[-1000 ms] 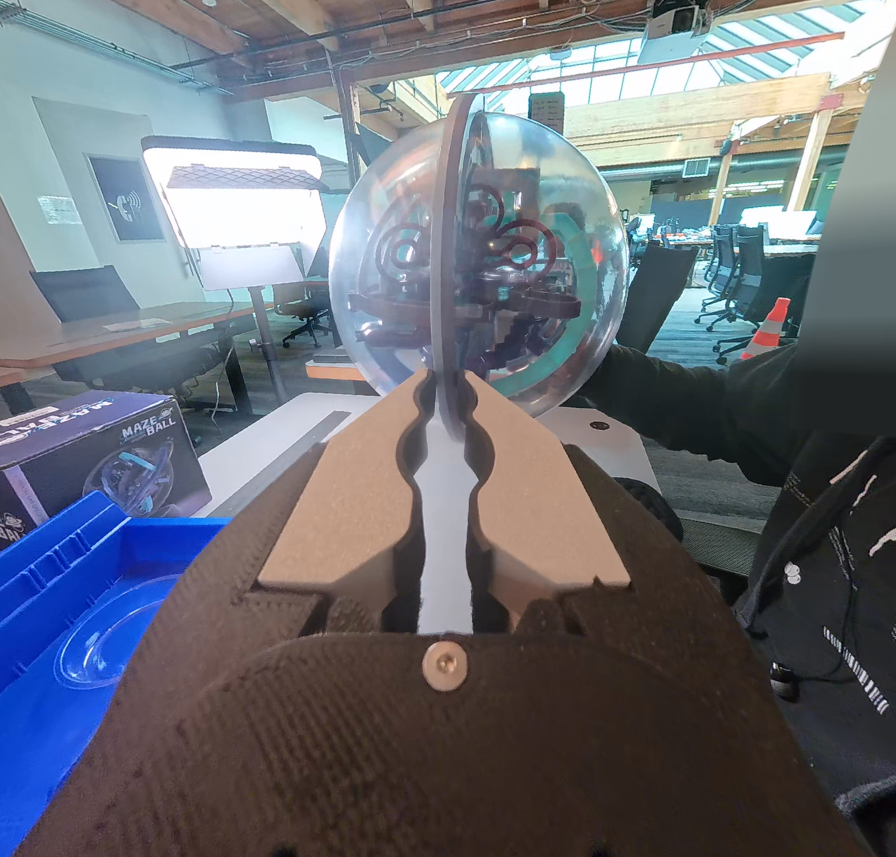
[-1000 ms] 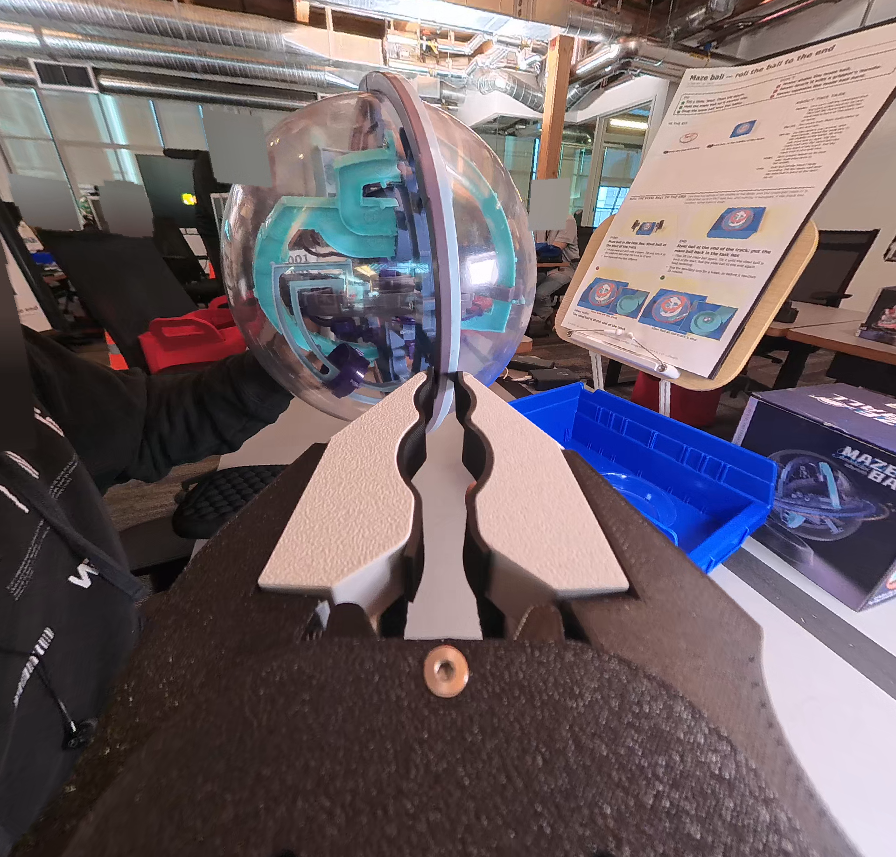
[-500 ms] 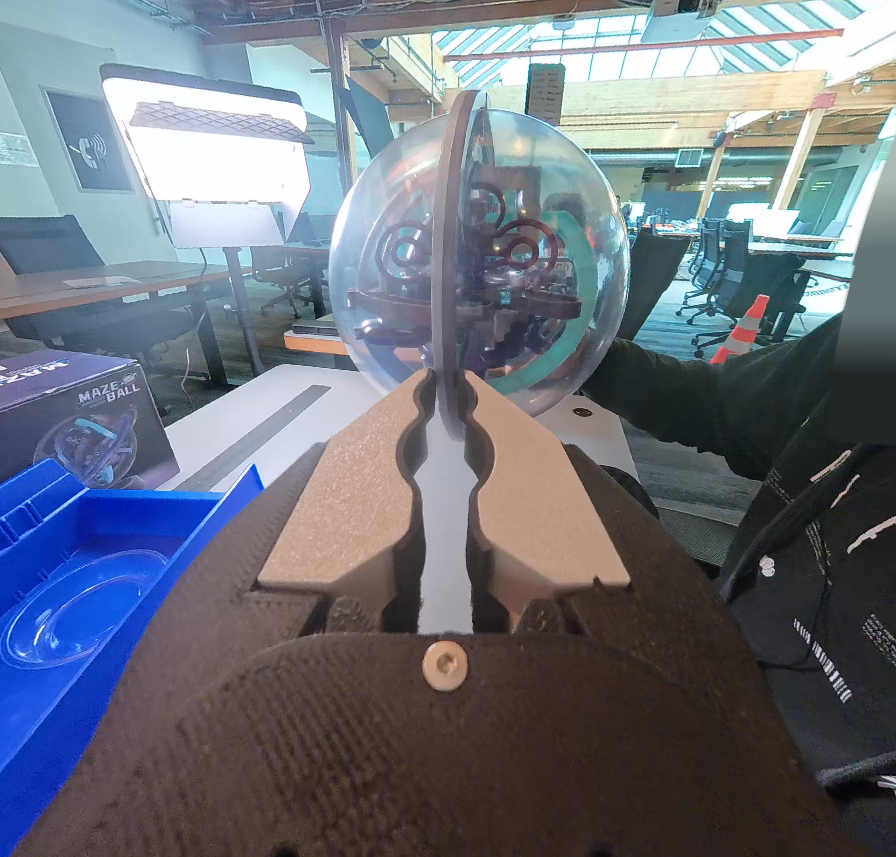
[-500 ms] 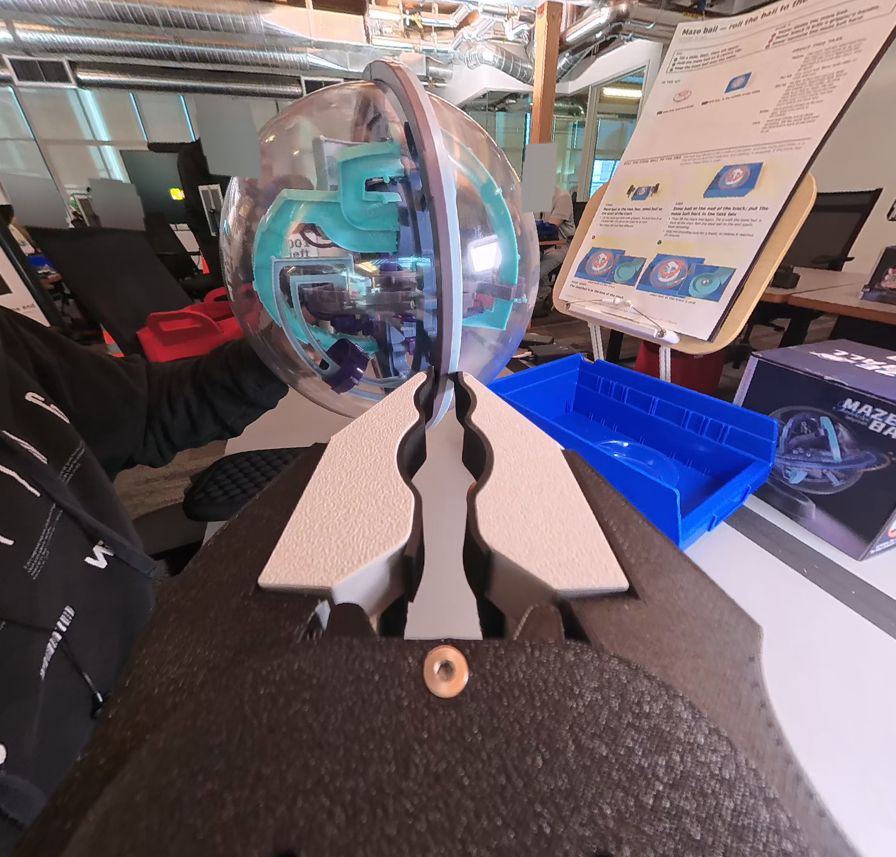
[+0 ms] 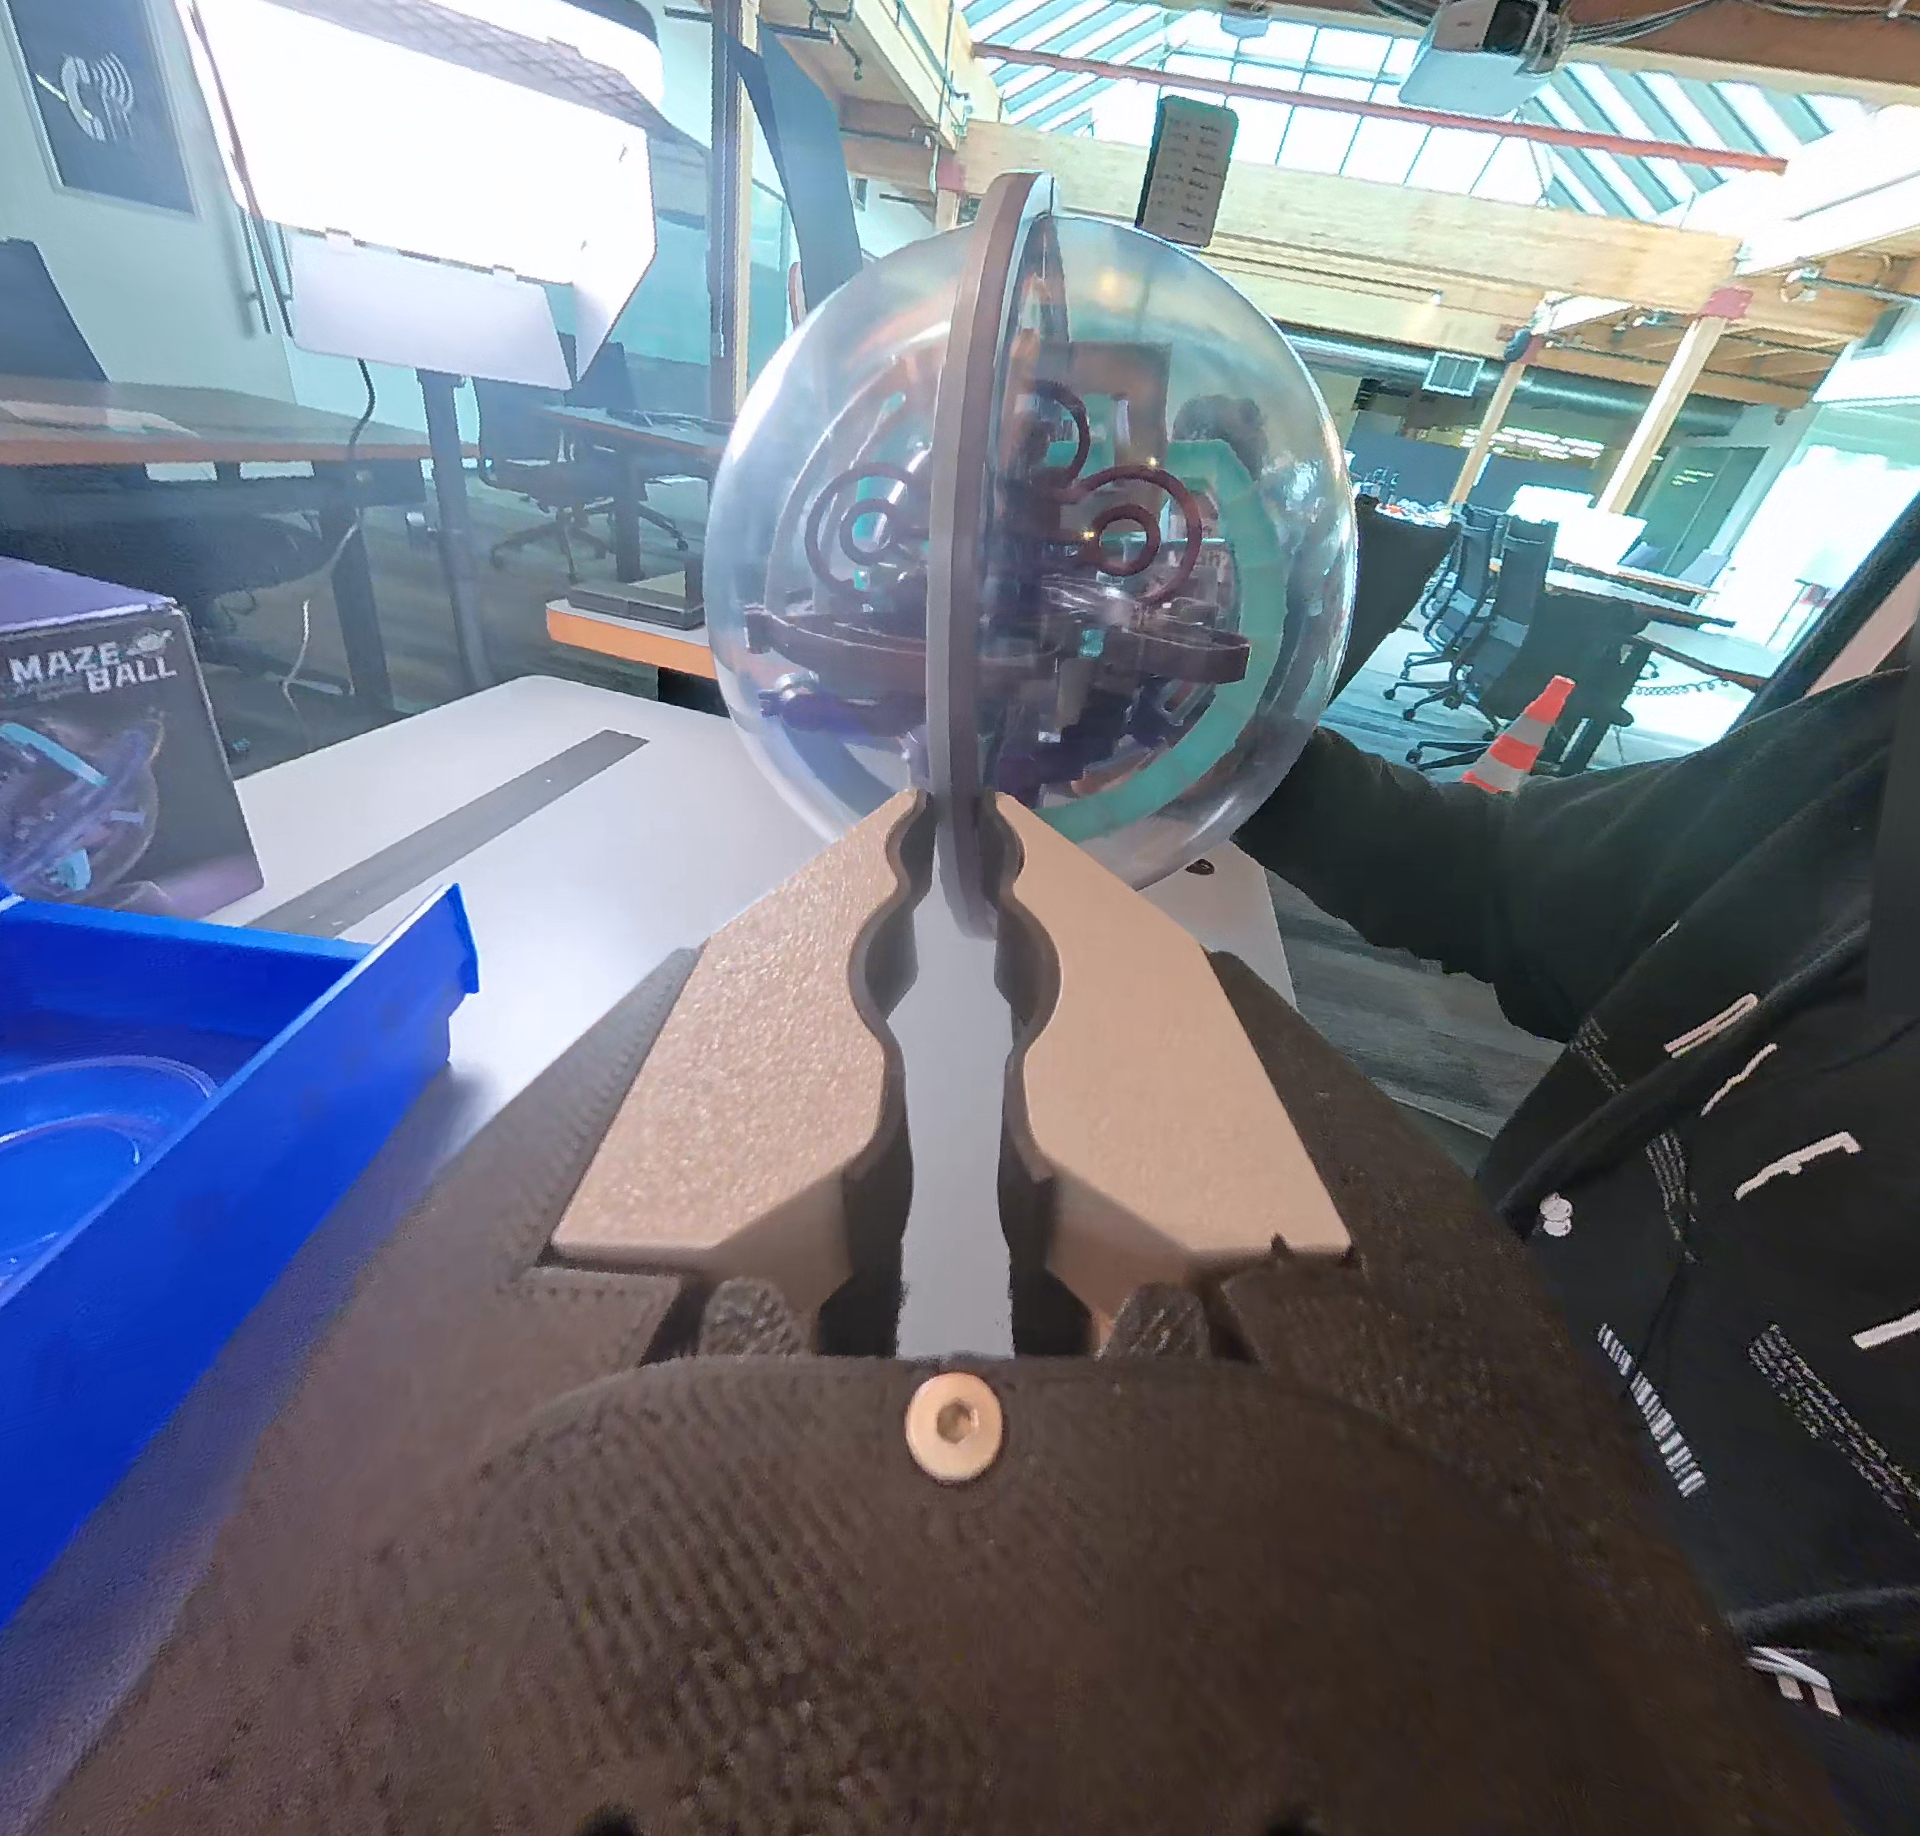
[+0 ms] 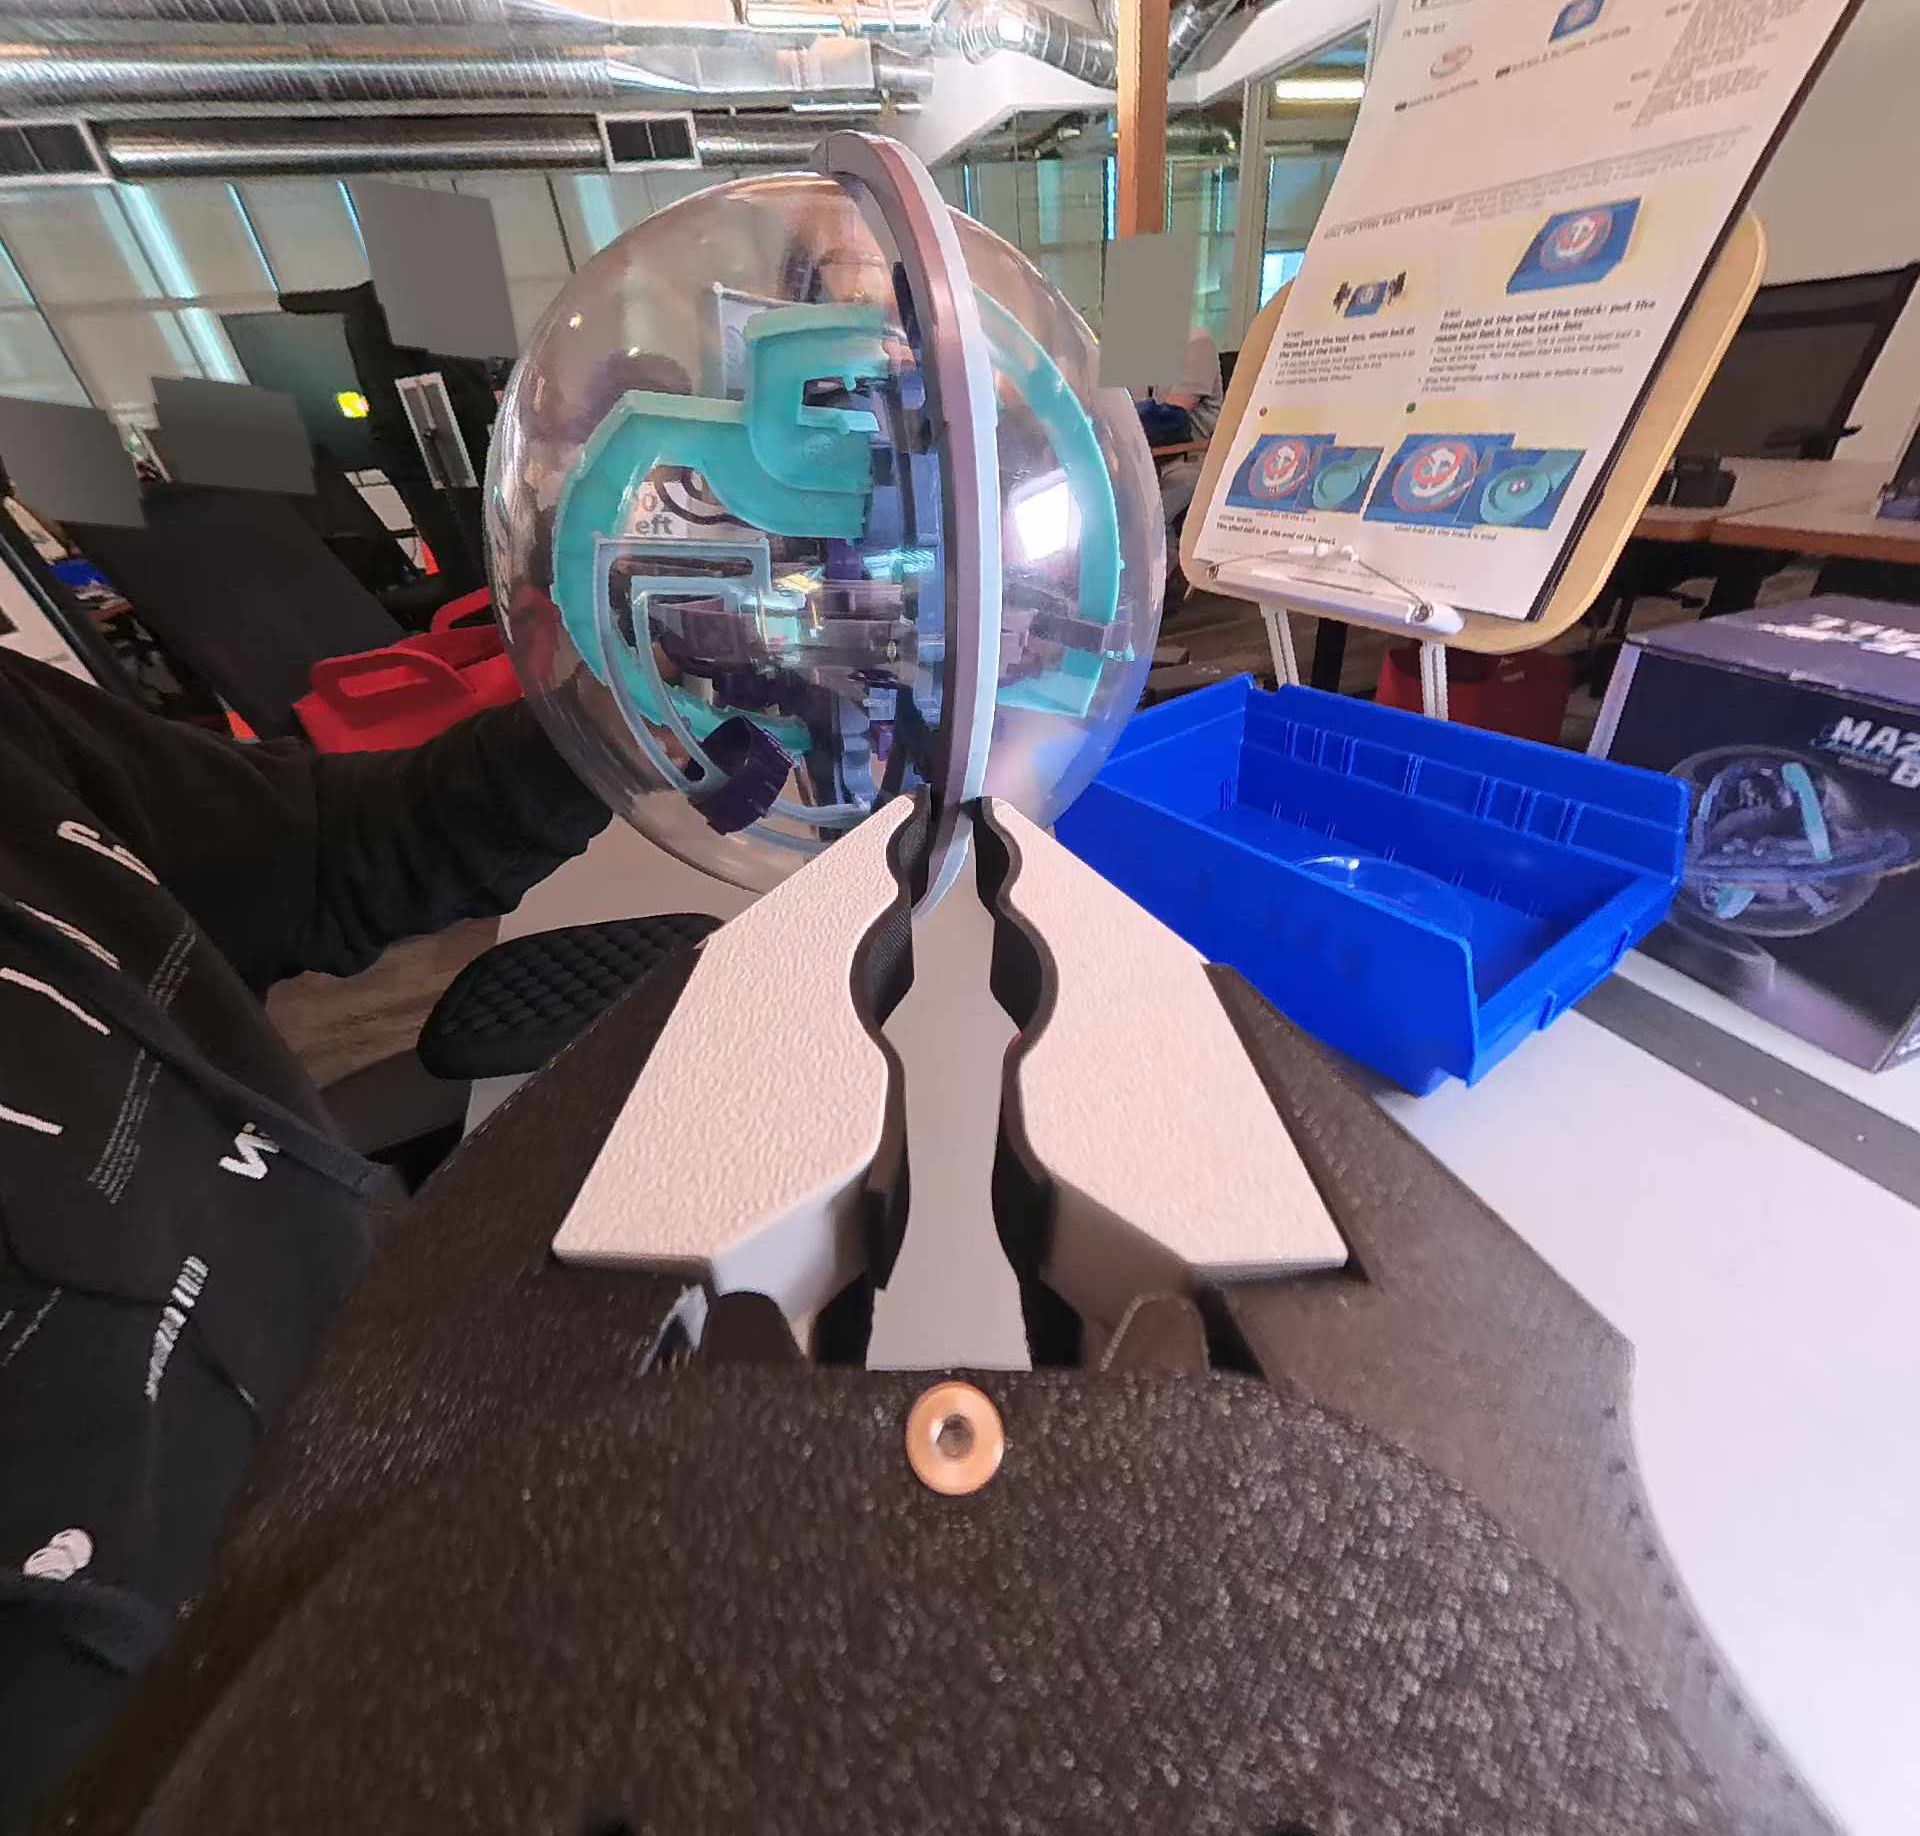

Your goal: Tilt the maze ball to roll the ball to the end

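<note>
Both tongs are closed on the maze ball (image 5: 1029,560), each pair gripping the thin grey rim that rings the sphere. The left tongs (image 5: 961,830) clamp the rim at its lower edge, and the pads press it from both sides. The right tongs (image 6: 945,830) do the same at their own point on the rim; the maze ball (image 6: 821,529) stands directly beyond their tips, raised above the desk (image 5: 499,778).

The left view shows the sphere's dark maroon side: spiral wire-like loops and a flat brown track, with a teal arc at the far right. Left of these tongs lie a blue bin (image 5: 218,1059) and a dark printed box (image 5: 104,747) farther off; a grey strip runs across the desk surface. A black sleeve (image 5: 1507,851) reaches in from the right behind the ball.

The right view shows what the left does not: the teal side, with broad angular channels and a small purple cup-shaped piece low on the left. To the right of these tongs sit the blue bin (image 6: 1382,882), which holds a clear plastic dome (image 6: 1382,893), the printed box (image 6: 1787,810), and an instruction board (image 6: 1538,311) on a rounded wooden easel.

The shell is clear, glossy, hard plastic. The finger faces are pale and grainy, with wavy dark inner pads; the housings are coarse black.
</note>
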The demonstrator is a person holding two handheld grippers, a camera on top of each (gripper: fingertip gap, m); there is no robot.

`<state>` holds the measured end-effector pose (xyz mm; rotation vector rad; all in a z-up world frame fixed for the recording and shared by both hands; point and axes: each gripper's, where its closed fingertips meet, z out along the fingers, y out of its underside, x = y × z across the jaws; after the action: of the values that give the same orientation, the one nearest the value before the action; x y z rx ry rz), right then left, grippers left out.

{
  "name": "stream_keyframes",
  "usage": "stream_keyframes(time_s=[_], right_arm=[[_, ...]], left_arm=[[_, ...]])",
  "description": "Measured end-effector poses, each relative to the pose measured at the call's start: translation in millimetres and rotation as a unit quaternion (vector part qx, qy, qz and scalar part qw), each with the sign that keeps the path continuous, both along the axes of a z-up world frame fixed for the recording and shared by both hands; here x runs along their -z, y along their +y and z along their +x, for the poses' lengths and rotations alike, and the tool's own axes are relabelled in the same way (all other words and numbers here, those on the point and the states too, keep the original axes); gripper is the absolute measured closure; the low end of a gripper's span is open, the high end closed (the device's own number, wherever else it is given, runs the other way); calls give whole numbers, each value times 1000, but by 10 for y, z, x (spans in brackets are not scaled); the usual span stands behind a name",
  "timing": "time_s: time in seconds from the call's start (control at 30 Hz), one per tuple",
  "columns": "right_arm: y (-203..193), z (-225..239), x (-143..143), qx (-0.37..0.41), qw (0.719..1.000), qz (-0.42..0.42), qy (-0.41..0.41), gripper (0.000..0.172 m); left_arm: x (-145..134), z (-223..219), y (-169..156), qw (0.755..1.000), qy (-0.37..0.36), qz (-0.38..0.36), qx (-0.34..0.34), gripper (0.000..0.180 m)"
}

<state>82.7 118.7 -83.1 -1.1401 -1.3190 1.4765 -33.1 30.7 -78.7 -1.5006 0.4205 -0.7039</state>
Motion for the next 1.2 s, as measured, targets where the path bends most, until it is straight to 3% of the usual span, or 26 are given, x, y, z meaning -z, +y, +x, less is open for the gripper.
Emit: stream_keyframes(time_s=[0.67,1.2], right_arm=[[1,82,397,-15,995,-73,-63,166],[-15,97,870,-25,981,-159,-109,166]], left_arm=[[404,66,40,991,-81,-109,19,175],[827,57,82,973,-134,-188,23,175]])
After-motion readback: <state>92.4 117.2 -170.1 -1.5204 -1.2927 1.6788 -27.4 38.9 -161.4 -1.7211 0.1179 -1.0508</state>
